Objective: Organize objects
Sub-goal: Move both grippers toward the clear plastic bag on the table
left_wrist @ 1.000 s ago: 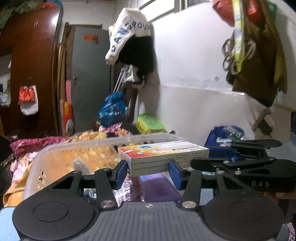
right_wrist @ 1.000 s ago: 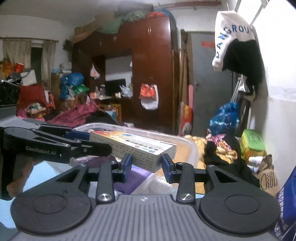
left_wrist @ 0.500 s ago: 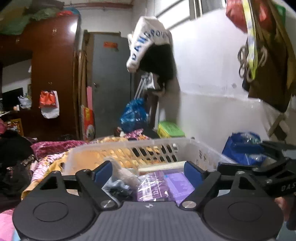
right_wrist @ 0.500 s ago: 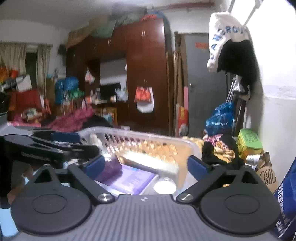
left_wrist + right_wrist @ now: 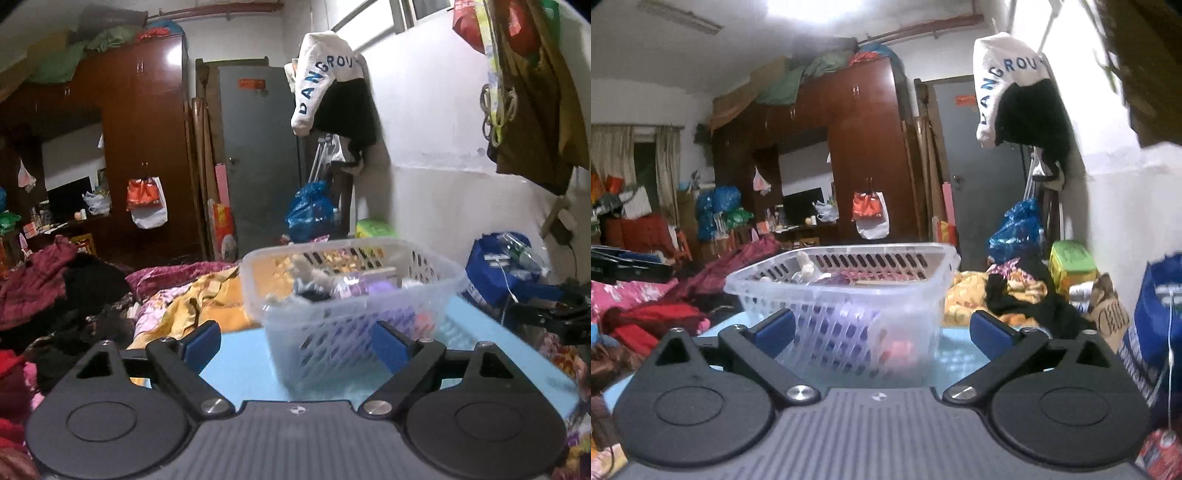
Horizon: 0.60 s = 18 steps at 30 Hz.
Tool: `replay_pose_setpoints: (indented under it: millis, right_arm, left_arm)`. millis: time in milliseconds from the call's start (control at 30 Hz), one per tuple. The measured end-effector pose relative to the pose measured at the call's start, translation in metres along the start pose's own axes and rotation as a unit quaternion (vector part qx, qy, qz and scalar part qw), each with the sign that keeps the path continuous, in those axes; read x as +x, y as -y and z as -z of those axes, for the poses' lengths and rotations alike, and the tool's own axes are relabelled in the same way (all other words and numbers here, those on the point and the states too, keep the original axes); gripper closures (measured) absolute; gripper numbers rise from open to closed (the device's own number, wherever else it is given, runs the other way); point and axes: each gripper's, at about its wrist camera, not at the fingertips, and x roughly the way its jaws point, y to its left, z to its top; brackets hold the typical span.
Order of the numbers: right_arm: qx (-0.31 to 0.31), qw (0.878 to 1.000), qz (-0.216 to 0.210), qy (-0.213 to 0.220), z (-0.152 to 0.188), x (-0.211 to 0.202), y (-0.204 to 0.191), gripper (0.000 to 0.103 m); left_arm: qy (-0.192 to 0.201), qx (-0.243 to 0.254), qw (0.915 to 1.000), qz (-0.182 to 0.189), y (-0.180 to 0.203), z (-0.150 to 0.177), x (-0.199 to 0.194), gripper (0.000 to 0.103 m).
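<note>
**Both grippers wide open and empty; box no longer held**

Largest item: translucent slotted plastic laundry-style basket (image 5: 354,291) (image 5: 846,295), standing on a light-blue flat surface (image 5: 243,369) (image 5: 956,354). Contents, seen partly through the wall and blurred: purple packaging (image 5: 373,286), grey-white fluffy items (image 5: 314,275), a flat pale box edge near the far wall (image 5: 380,272). I cannot say for certain that this edge is the medicine box.

Left gripper (image 5: 295,341): blue-padded fingers spread to near full width, nothing between them, no contact with the basket, which sits ahead of the tips. Right gripper (image 5: 882,328): same state, fingers spread wide, empty, basket ahead and centred between them. The right gripper's black frame also shows at the right edge of the left view (image 5: 554,314); the left gripper's frame shows at the left edge of the right view (image 5: 628,267).

Change versus 1.0 s ago: then both grippers pinched a white-and-orange rectangular box over the basket. At 0.5 s ago both were already open. Now both sit farther back; the whole basket is in view.
</note>
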Motion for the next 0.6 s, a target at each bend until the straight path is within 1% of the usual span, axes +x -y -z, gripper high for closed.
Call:
replay_pose_setpoints:
  millis: [67,100,167,267,300,367,433,533,600]
  right_arm:
    - [0.011,1.0,0.001,-0.007,0.007,-0.003,0.001,0.0]
    - [0.012,1.0,0.005,-0.014,0.01,-0.002,0.001,0.0]
    - [0.019,0.999,0.013,-0.022,0.019,0.002,-0.001,0.0]
    - [0.024,0.999,0.014,-0.044,0.039,0.008,-0.006,0.0]
    - [0.025,0.998,0.013,-0.052,0.044,0.011,-0.008,0.0]
    - [0.026,0.998,0.01,-0.063,0.053,0.019,-0.011,0.001]
    - [0.022,0.997,0.007,-0.076,0.06,0.025,-0.013,0.007]
    - [0.018,0.995,0.004,-0.093,0.069,0.033,-0.015,0.013]
    - [0.02,0.995,-0.002,-0.095,0.073,0.031,-0.016,0.014]
  left_arm:
    - [-0.004,0.003,1.0,-0.003,-0.002,0.003,-0.012,0.012]
    - [-0.005,0.006,1.0,0.002,-0.001,0.007,-0.016,0.01]
    - [-0.004,-0.003,1.0,0.007,0.0,0.019,-0.017,0.01]
    - [-0.013,-0.021,0.9997,0.008,0.005,0.052,0.0,0.01]
    - [-0.019,-0.034,0.9991,0.015,0.005,0.064,0.009,0.01]
    - [-0.037,-0.058,0.9968,0.041,0.006,0.083,0.03,0.01]
    - [-0.047,-0.074,0.9946,0.054,0.008,0.096,0.045,0.01]
    - [-0.056,-0.088,0.993,0.055,0.011,0.112,0.062,0.011]
    - [-0.067,-0.093,0.9917,0.057,0.012,0.118,0.072,0.011]
